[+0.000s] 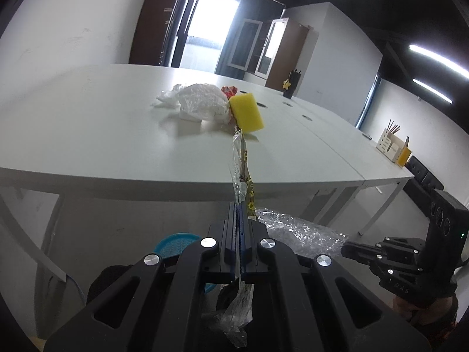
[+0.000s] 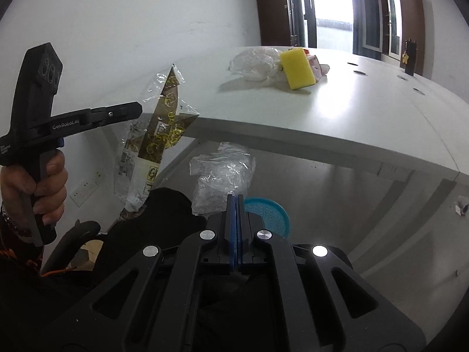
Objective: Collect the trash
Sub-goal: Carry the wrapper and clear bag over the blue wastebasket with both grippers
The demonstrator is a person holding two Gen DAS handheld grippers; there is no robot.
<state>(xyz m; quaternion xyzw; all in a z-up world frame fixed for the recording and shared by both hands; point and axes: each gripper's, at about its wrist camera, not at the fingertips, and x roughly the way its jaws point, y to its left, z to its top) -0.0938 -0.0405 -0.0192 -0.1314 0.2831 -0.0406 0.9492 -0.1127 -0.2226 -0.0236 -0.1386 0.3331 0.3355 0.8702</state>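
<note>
My left gripper [image 1: 238,205] is shut on a clear and gold snack wrapper [image 1: 243,170], held in the air in front of the white table's edge; it also shows in the right wrist view [image 2: 159,129], with the left gripper [image 2: 137,110] at the left. My right gripper [image 2: 236,196] is shut on a crumpled clear plastic bag [image 2: 222,176], which also shows in the left wrist view [image 1: 302,231], below table height. On the table [image 1: 102,135] lie a crumpled clear plastic bag [image 1: 202,102], a yellow sponge [image 1: 246,113] and a red wrapper [image 1: 228,90].
A blue round bin lid [image 2: 268,212] sits low beneath the grippers; it also shows in the left wrist view [image 1: 176,242]. Something black [image 2: 158,220] lies beside it. A white pen holder [image 1: 392,145] and a dark holder [image 1: 291,85] stand far on the table.
</note>
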